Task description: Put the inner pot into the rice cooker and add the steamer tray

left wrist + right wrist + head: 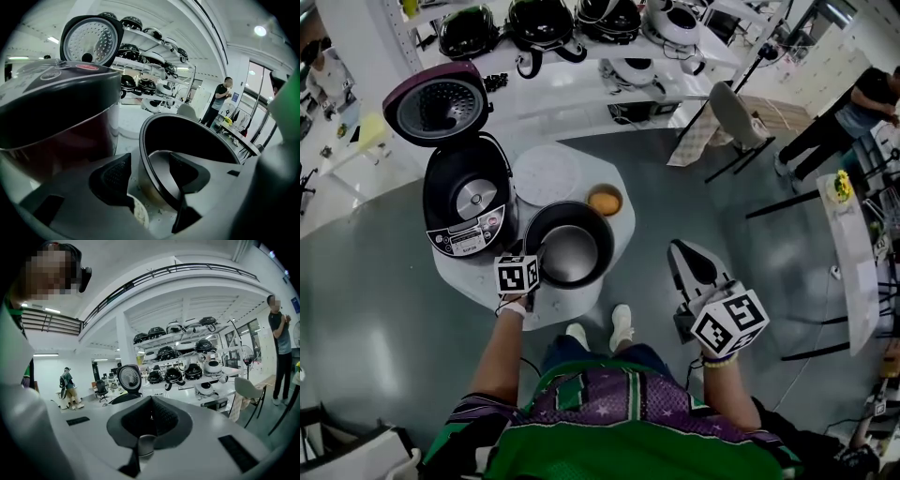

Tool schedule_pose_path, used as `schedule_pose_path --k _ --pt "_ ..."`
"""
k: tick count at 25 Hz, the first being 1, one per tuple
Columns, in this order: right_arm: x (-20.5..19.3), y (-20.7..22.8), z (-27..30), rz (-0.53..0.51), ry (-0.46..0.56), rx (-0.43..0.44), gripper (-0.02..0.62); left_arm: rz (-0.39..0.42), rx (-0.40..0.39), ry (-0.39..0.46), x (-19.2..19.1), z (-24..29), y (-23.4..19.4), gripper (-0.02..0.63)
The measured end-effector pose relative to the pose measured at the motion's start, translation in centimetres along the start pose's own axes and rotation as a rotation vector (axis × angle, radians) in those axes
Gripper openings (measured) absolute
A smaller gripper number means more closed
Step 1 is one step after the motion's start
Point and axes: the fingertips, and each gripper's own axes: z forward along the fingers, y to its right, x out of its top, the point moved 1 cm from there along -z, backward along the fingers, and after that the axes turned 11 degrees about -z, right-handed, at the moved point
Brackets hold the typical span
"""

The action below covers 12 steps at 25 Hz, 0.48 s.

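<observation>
One inner pot stands mouth-up by the tabletop's near edge, its rim between the left gripper's wide-apart jaws; the right gripper is closed on nothing.

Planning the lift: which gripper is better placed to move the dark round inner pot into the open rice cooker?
Left. The left gripper straddles the rim of the dark round inner pot with open jaws, beside the purple-lidded rice cooker. The right gripper is shut, away from the white table.
</observation>
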Motion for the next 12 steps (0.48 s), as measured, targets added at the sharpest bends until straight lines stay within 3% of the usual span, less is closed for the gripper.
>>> schedule_pose_path --k 12 --pt "-0.16 0.43 -0.13 0.004 -0.025 -0.019 0.006 -0.066 -0.011 -0.039 -0.52 0.73 -0.07 0.199"
